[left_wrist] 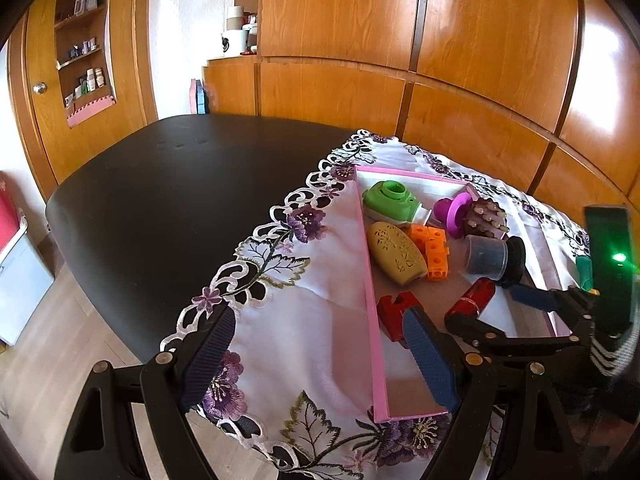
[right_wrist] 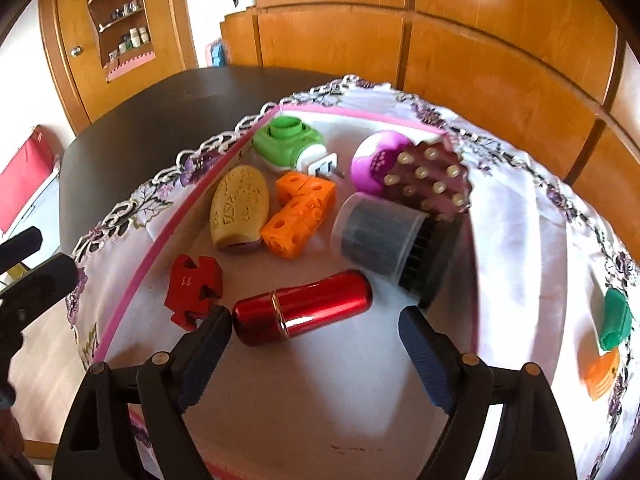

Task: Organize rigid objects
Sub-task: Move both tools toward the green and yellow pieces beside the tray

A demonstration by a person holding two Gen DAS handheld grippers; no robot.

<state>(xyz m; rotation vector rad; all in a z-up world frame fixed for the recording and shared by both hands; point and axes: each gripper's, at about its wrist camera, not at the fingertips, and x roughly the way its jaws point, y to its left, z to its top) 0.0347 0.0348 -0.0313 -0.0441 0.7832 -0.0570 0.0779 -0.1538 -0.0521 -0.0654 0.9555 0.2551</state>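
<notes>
Fingers spread and empty, the right gripper [right_wrist: 316,328] hovers over a red cylinder [right_wrist: 302,308] lying inside the pink-rimmed box [right_wrist: 160,236]; the left gripper [left_wrist: 320,348], likewise unclenched, straddles the box's near wall; beyond, an orange block [right_wrist: 300,214].

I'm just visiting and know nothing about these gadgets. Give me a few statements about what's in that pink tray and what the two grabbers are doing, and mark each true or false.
1. The red cylinder lies on its side inside the pink tray. True.
2. The right gripper is clamped shut on the red cylinder. False: its jaws are open, with the cylinder lying between them.
3. The orange cube block sits beside the yellow oval piece. True.
4. The green plug-in device lies outside the tray on the cloth. False: it is inside, at the far end.
5. The left gripper is open and holds nothing. True.
</notes>
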